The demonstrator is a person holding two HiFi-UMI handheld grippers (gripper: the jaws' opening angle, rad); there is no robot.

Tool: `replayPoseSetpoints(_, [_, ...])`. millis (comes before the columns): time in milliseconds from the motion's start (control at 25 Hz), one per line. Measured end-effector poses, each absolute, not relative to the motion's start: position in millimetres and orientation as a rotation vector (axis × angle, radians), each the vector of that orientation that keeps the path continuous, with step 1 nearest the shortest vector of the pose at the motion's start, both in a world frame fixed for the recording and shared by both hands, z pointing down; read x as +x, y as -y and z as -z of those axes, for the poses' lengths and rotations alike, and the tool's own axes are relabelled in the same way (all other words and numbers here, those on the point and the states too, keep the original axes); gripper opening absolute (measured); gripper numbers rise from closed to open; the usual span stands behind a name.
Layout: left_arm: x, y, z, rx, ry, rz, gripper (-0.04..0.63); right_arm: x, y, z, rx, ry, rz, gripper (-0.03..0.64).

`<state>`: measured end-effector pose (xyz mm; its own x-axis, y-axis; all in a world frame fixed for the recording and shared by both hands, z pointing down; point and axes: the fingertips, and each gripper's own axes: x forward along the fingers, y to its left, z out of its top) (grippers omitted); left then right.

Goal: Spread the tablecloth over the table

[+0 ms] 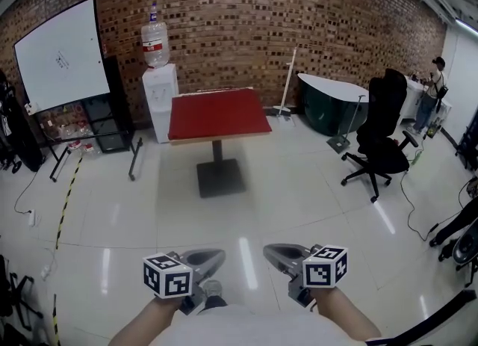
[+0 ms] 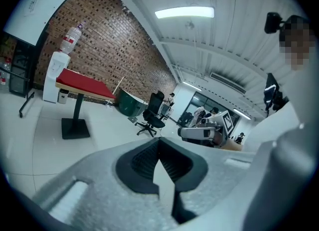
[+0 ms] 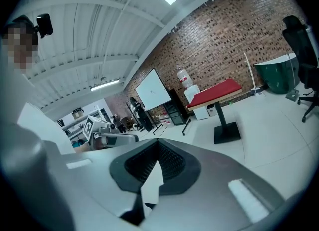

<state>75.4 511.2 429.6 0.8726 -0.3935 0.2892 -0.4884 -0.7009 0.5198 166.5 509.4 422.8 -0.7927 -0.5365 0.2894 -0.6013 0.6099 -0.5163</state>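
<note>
Looking down from the head view, a person's forearms hold the grey left gripper and grey right gripper side by side at the bottom of the frame, each carrying a black-and-white marker cube. Well ahead of both, across a glossy white floor, a flat red tablecloth covers the top of a square pedestal table. The table stands near a brick wall, beside a white water dispenser. Only the gripper views face the jaws. The left gripper's dark ribbed pads are pressed together on nothing, and the right gripper's are the same. Each gripper view also shows the other gripper alongside and the tablecloth far beyond its jaw tips.
</note>
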Motion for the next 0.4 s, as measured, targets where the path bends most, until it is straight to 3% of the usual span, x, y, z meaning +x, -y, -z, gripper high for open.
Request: replayPoseSetpoints(400, [80.6,-511.1,-429.2,2.431,0.639,-0.222,0.002,171.2,-506.9,-423.8,0.952,2.725,-0.944,0.001])
